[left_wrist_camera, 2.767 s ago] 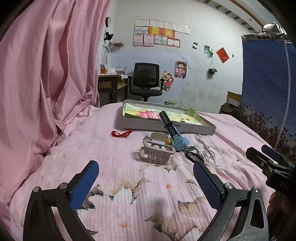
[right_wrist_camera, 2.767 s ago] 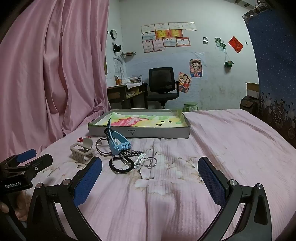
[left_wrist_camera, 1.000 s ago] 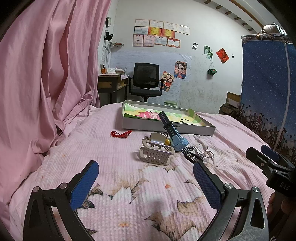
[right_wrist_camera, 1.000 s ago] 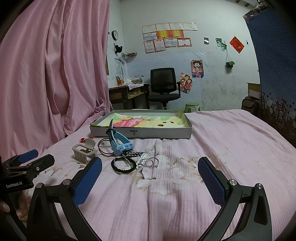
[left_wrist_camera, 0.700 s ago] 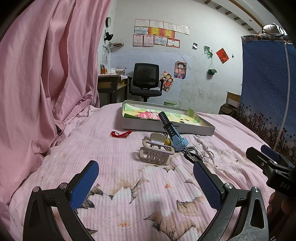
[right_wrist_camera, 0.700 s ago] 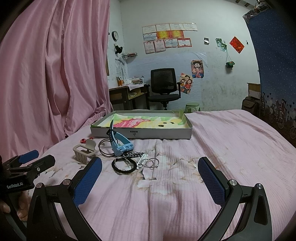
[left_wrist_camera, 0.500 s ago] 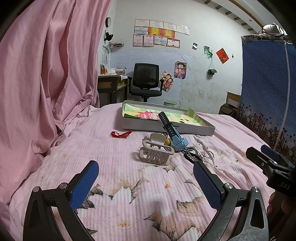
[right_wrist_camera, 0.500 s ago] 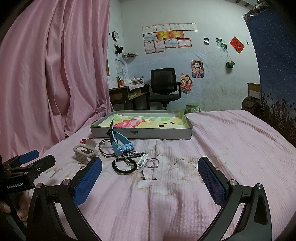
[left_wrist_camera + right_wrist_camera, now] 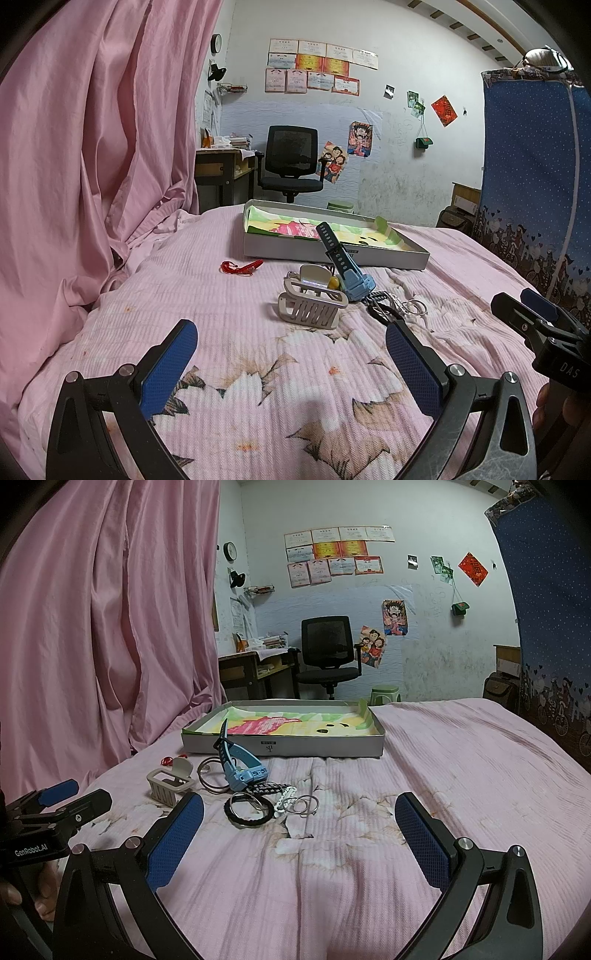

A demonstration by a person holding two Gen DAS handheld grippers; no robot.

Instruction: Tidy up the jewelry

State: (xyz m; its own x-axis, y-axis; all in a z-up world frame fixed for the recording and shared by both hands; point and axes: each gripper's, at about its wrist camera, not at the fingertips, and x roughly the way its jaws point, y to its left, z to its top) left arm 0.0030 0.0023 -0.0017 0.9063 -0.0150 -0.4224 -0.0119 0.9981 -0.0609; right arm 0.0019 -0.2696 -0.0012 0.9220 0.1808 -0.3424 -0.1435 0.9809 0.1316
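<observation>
Left wrist view is showing the left gripper (image 9: 291, 363) hovering low over the pink bedspread (image 9: 258, 387), its blue-padded fingers (image 9: 168, 363) spread wide and gripping nothing. Ahead of it a beige hair claw clip (image 9: 312, 302) is lying on the sheet, with a light blue watch (image 9: 349, 271) leaning up just behind it, a tangle of dark and silver pieces to the right of the clip, and a red string bracelet (image 9: 242, 266) lying apart on the far left. A shallow grey box (image 9: 332, 254) with a colourful lining is sitting farther back, and the right gripper (image 9: 532, 319) is poking in at the right edge. Right wrist view is showing that gripper (image 9: 299, 840) also wide open and empty, facing a black bracelet (image 9: 249, 809), thin silver rings (image 9: 306, 805) and a white chain (image 9: 285, 801) lying overlapped near the watch, while the left gripper is waiting at the near left. Nothing looks sorted into the box yet. Judging from this, the overlapping pieces are posing the main risk: closing on one ring or the bracelet could be dragging its neighbours along, and the soft, wrinkled sheet could be getting pinched with thin metal, letting the piece slip out on the way to the box.
</observation>
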